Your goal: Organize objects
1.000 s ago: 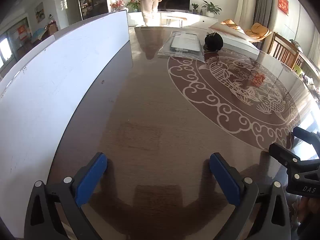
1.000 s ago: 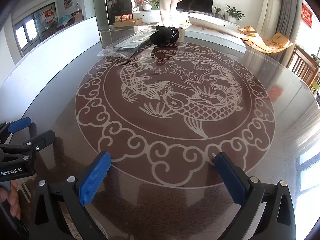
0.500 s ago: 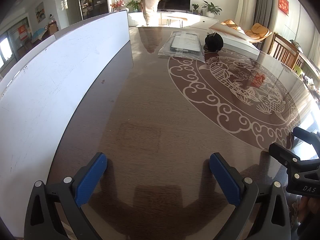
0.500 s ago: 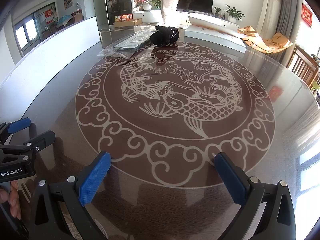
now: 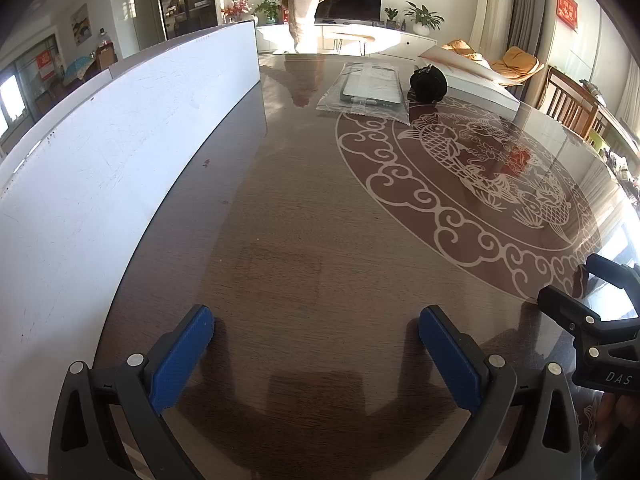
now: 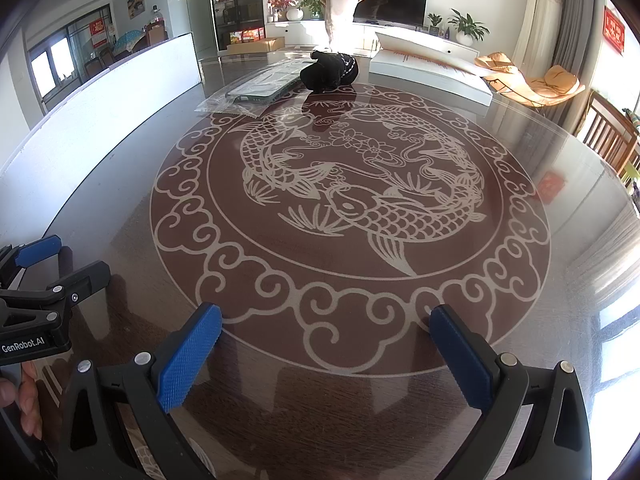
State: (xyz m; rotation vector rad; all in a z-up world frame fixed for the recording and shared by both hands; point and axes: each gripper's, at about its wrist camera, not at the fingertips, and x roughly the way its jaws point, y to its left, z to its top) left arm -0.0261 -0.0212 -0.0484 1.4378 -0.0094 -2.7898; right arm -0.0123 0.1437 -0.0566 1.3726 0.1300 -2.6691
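Note:
A clear plastic bag holding a grey flat case (image 5: 370,90) (image 6: 260,90) lies at the far side of the round table (image 5: 304,208) (image 6: 580,208). Just right of it sits a black soft bundle (image 5: 429,83) (image 6: 330,73). My left gripper (image 5: 316,344) hovers low over the near left of the table, open, nothing between its blue pads. My right gripper (image 6: 326,350) is open over the near edge of the fish medallion, also holding nothing. Each gripper appears at the edge of the other's view. Both objects are far from both grippers.
A white upright panel (image 5: 108,152) (image 6: 120,92) runs along the table's left side. A large white flat box (image 6: 430,76) (image 5: 476,80) lies at the far right of the table. A person (image 5: 304,0) stands beyond the table. Wooden chairs (image 6: 608,136) stand at the right.
Neither gripper has moved. The person in the background has shifted slightly left and raised an arm.

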